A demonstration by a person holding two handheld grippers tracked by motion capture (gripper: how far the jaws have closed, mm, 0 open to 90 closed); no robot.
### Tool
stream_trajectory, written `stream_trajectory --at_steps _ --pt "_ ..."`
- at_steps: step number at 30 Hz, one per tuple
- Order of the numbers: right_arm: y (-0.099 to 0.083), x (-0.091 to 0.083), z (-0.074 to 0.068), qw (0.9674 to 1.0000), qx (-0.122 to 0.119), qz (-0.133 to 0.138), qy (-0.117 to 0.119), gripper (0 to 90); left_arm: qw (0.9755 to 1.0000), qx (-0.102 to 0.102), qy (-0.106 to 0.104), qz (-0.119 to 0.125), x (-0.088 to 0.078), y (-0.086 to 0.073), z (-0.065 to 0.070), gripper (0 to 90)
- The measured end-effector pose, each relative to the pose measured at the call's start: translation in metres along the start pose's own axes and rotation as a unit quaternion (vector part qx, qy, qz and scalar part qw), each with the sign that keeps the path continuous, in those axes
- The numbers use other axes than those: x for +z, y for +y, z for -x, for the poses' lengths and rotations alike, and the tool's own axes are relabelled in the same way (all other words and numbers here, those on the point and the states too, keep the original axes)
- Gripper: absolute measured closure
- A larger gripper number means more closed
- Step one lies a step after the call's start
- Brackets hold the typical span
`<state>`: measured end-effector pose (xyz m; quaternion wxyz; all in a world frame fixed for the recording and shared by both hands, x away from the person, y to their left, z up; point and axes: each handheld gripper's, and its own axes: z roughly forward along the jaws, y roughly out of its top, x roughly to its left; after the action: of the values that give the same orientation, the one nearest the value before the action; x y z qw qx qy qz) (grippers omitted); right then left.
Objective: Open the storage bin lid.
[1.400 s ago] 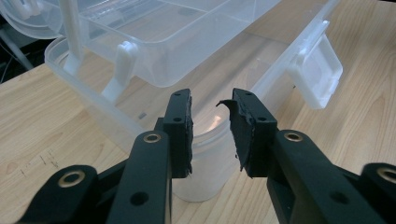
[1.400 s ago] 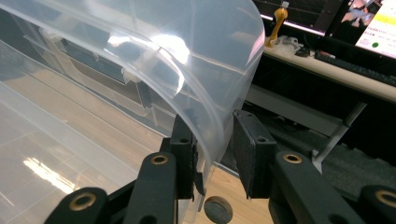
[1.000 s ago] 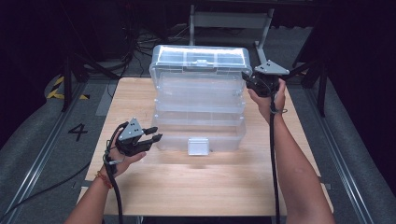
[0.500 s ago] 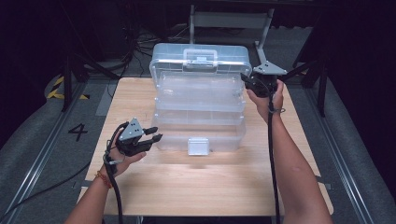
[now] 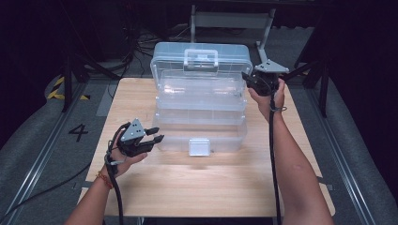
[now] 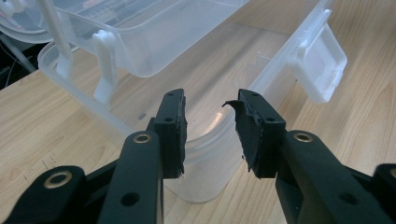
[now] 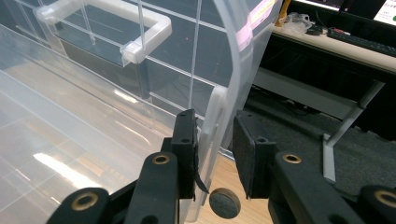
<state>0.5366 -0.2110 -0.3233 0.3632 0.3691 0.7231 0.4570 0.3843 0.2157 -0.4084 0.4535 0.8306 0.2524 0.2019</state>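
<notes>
A clear plastic tiered toolbox (image 5: 199, 117) stands open on the wooden table (image 5: 197, 187). Its lid (image 5: 169, 58) is raised at the back, with the handle (image 5: 201, 58) facing me. My right gripper (image 5: 246, 79) is shut on the lid's right edge; in the right gripper view (image 7: 215, 154) the lid wall (image 7: 233, 70) runs between the pads. My left gripper (image 5: 156, 133) sits at the base's front left corner. Its jaws (image 6: 210, 126) straddle the rounded corner rim (image 6: 205, 154), and both pads touch it. A white latch (image 5: 199, 146) hangs on the front wall.
The box takes up the table's middle and back. Bare wood lies in front of it and at both sides. A metal stand (image 5: 230, 18) rises behind the table. A floor mark "4" (image 5: 78, 132) is at the left. A desk with a keyboard (image 7: 364, 42) is far off.
The lid has tipped slightly further up in the right gripper, so its handle shows more squarely. The left gripper has stayed at the base corner.
</notes>
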Motion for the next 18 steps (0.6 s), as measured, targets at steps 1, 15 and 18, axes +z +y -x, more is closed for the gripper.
stream_trajectory --at_steps 1,15,18 --pt "0.000 0.001 0.002 1.0000 0.003 0.002 0.003 72.0 1.0000 0.001 -0.001 0.001 0.000 0.000 0.000 63.3" --pt "0.007 0.008 0.010 0.9999 0.003 -0.004 0.010 76.3 0.9999 0.014 0.009 -0.002 -0.001 0.000 0.000 56.9" --pt "0.009 0.012 0.013 0.9998 0.009 -0.009 0.017 76.4 0.9999 0.006 0.008 0.002 -0.004 -0.002 -0.002 54.1"
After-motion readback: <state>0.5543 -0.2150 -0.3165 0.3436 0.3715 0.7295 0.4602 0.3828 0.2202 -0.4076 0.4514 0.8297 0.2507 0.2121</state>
